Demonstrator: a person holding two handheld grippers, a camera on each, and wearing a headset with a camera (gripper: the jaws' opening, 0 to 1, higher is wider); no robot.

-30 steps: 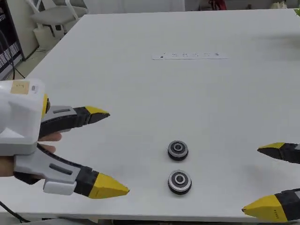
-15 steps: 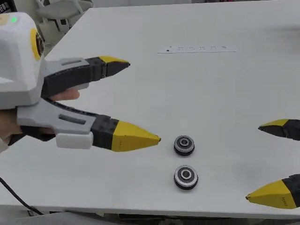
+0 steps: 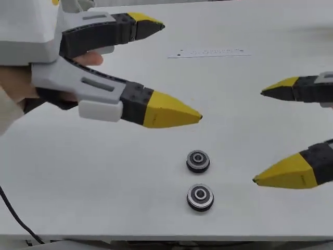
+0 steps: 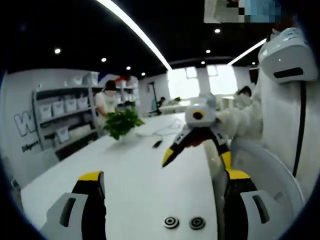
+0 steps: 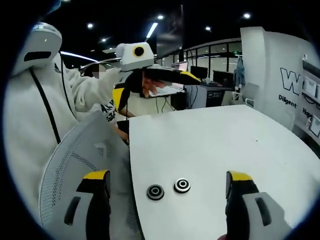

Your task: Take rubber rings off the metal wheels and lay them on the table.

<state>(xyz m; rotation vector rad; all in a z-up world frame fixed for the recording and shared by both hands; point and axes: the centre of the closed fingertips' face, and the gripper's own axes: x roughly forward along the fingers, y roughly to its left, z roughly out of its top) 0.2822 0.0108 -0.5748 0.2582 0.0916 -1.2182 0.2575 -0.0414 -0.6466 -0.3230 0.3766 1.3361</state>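
Lifted and carried forward over the white table (image 3: 104, 177) since a second ago: left gripper (image 3: 182, 71), now up and left of the wheels, jaws spread wide, nothing between them. Drawn in from the right edge likewise: right gripper (image 3: 257, 136), also gaping and empty. Lying close together near the front edge, untouched: far metal wheel (image 3: 198, 161) and near metal wheel (image 3: 200, 197), black rubber rings (image 3: 189, 200) apparently still on, though too small to be sure.

The left gripper (image 3: 182, 71) and right gripper (image 3: 257, 136) are each built with two black, yellow-tipped jaws; a grey-white housing is seen on the left one. A cream sleeve (image 3: 6, 112) and a thin black cable (image 3: 11, 211) are shown.
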